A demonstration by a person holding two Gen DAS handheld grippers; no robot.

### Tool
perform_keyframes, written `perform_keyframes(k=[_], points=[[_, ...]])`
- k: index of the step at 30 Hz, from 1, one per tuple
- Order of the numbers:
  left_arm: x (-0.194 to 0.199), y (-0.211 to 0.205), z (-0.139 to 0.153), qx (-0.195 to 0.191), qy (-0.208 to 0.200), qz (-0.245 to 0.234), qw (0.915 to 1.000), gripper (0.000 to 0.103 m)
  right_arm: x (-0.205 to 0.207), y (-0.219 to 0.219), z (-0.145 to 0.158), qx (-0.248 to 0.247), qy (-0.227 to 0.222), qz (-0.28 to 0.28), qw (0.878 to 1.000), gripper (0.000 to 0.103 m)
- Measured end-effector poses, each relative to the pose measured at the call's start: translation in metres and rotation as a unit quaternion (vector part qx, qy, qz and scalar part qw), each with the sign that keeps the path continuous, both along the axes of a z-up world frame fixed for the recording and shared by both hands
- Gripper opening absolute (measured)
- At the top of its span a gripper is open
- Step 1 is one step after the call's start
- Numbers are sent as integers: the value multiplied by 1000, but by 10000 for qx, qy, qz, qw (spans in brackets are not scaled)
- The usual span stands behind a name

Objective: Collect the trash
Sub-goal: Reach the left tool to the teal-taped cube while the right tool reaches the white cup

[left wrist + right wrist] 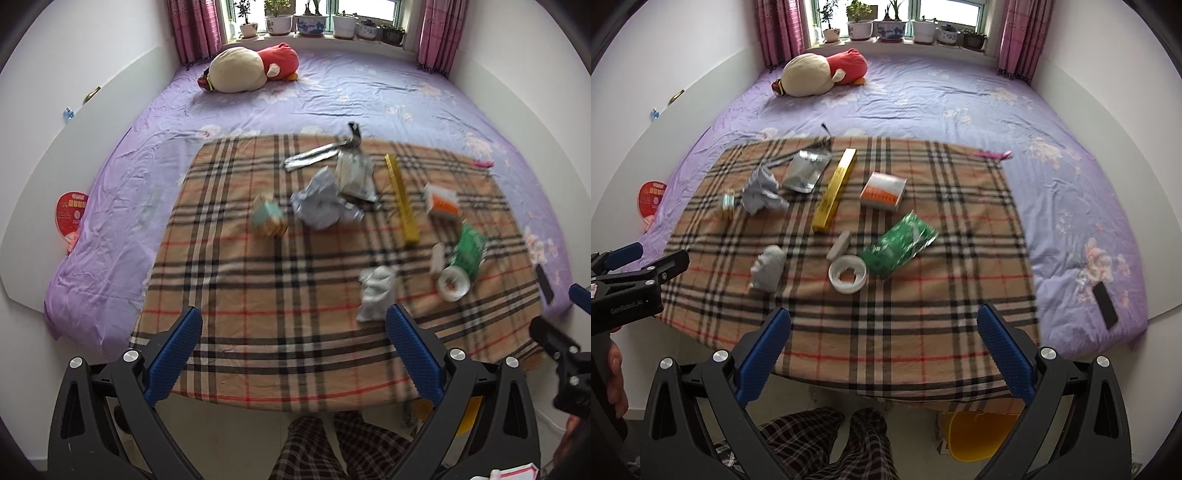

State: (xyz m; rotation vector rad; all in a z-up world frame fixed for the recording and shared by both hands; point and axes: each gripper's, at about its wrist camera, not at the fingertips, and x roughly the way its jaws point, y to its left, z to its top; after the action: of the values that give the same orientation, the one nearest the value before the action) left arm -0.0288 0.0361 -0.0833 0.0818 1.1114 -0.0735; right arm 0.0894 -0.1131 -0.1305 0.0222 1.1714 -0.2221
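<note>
Nearest, checked trousers [820,439] of the person, standing at the foot of the bed [960,99], with a yellow bin [982,432] on the floor just under the blanket's edge. Left tool [293,323] held wide open and empty, above the near part of the plaid blanket [258,332]. Right tool [884,323] also wide open, gripping nothing, above the near edge of the same blanket.

Just beyond the left tool's right finger, and close to it, a crumpled white paper [376,295]. A little farther and to the right, a white round lid [453,282], touching a green wrapper [468,251], with a small white piece [438,256] beside it. In the right wrist view these same pieces well ahead of the right tool, apart from its fingers.

Farther on the blanket, a long yellow box [402,199], an orange and white box [441,201], a crumpled grey paper [319,203], a small teal packet [269,219], a silver pouch [352,171].

At the right bed edge, a black phone [1105,304]. Far back, a plush toy [251,68] and potted plants [314,20] on the windowsill.
</note>
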Motion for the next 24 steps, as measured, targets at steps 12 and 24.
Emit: perform_keyframes(k=[12, 24], points=[[14, 25, -52, 77, 71, 273, 9996, 99, -2, -12, -49, 274, 48, -204, 9994, 100], [61, 13, -75, 496, -41, -139, 9987, 99, 43, -20, -81, 423, 65, -409, 9982, 92]])
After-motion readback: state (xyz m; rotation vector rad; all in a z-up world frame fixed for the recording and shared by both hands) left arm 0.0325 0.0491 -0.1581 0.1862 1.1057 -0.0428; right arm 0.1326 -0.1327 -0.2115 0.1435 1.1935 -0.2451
